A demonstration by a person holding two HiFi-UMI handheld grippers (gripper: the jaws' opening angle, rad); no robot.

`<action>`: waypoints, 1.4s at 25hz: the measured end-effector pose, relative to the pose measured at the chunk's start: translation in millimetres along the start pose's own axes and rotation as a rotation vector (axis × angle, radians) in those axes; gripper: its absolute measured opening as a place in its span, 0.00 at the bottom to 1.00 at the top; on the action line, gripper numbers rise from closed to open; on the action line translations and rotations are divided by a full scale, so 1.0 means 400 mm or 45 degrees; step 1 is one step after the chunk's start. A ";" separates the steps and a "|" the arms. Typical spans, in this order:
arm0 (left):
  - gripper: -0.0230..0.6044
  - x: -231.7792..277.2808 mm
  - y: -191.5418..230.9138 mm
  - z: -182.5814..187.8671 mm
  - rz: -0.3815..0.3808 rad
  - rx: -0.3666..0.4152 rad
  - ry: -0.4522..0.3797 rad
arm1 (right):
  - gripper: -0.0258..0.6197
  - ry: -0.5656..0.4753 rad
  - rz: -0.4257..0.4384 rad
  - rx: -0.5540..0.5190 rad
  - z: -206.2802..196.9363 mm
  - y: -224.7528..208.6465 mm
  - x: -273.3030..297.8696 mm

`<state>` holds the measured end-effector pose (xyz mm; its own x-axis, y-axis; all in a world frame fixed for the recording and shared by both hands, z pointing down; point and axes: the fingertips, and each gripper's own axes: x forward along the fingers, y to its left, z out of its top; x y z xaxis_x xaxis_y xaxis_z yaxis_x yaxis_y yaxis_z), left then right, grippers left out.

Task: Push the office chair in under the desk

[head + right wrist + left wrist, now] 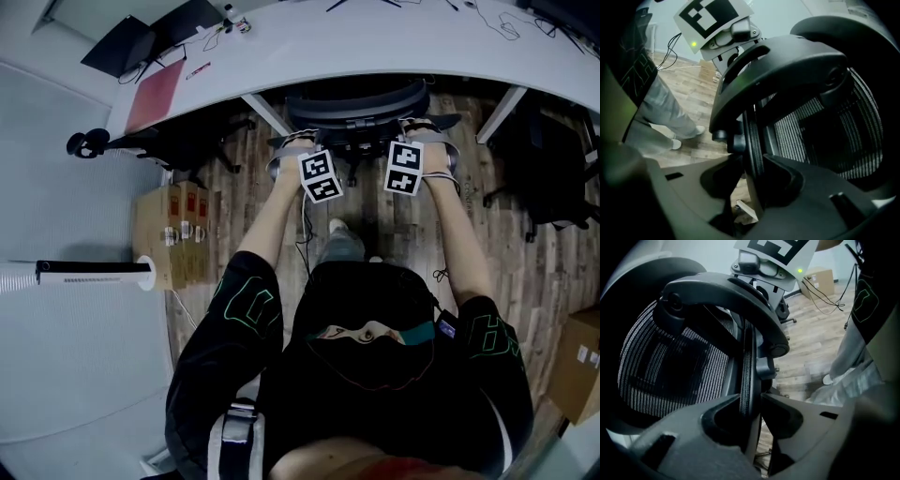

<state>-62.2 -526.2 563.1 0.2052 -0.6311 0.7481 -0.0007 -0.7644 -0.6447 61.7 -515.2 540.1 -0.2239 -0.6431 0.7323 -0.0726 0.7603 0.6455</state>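
Left gripper (751, 405) and right gripper (753, 165) each pinch the backrest rim of a black mesh office chair (356, 101), partly under a white curved desk (375, 47).

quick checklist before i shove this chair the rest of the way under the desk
1. Left gripper clamped on the backrest edge of the office chair: ok.
2. Right gripper clamped on the backrest's other edge: ok.
3. Chair lined up between the desk legs: ok.
4. Chair fully under the desk: not ok, backrest sits outside the desk edge.
5. Space under the desk free: cannot tell, the desktop hides it.
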 end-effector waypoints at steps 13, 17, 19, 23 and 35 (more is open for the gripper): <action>0.24 0.044 0.047 0.000 0.008 0.005 -0.028 | 0.26 0.010 -0.007 -0.003 -0.012 -0.048 0.042; 0.24 0.070 0.089 -0.015 0.043 0.029 -0.006 | 0.26 0.012 -0.023 0.012 -0.010 -0.081 0.071; 0.24 0.084 0.119 -0.022 0.066 0.040 -0.009 | 0.26 0.020 -0.039 0.021 -0.006 -0.109 0.087; 0.24 0.106 0.140 -0.043 0.065 0.052 -0.004 | 0.26 0.016 0.003 0.051 0.009 -0.129 0.113; 0.24 0.184 0.242 -0.078 0.072 0.061 -0.014 | 0.26 0.044 -0.010 0.051 0.013 -0.230 0.202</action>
<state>-77.7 -650.9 560.6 0.2166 -0.6714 0.7087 0.0343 -0.7203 -0.6928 45.1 -636.6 538.9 -0.1897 -0.6510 0.7350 -0.1131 0.7581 0.6423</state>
